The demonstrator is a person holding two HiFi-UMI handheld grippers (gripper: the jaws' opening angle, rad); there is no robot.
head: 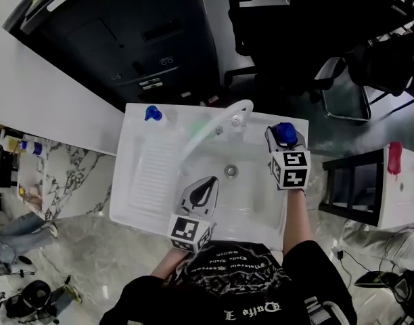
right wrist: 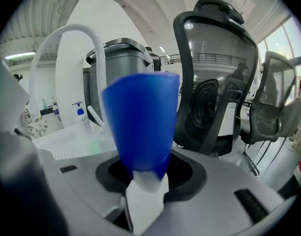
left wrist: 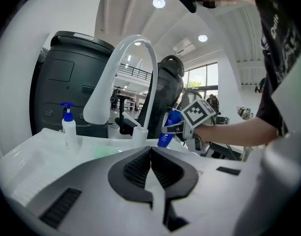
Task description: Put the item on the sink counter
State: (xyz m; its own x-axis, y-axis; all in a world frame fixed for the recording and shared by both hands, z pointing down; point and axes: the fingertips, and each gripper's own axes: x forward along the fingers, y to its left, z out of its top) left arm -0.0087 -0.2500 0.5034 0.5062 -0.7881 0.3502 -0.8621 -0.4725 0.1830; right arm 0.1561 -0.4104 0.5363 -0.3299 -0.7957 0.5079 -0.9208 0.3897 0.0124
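Head view, right gripper [head: 283, 139]: is clenching a blue tube [head: 285, 133] between its jaws, over the rear right corner of the white sink [head: 134, 156].
Head view, left gripper [head: 205, 185]: is hanging over the front of the basin with its jaws pressed together and nothing between them.
Head view, surroundings: a curved white faucet [head: 214, 124] is arching from the back rim, ahead of the left jaws and left of the right jaws. A blue-topped pump bottle [head: 153, 114] is standing on the rear left corner, well apart from both jaws.
Left gripper view, jaws: are meeting tip to tip and gripping nothing.
Left gripper view, ahead of the jaws: the faucet [left wrist: 135, 48] is rising straight beyond the tips, with the pump bottle [left wrist: 68, 127] off to their left.
Left gripper view, task item: the blue tube [left wrist: 169, 129] is tilting in the right gripper's grasp, beyond and slightly right of the tips; whether its lower end is touching the counter cannot be told.
Right gripper view, jaws: are squeezing the tube [right wrist: 140, 117] near its white lower end, the blue body widening upward from them.
Right gripper view, beyond the jaws: the faucet [right wrist: 67, 33] and pump bottle [right wrist: 81, 116] are showing to the left, and a black mesh office chair [right wrist: 214, 82] to the right.
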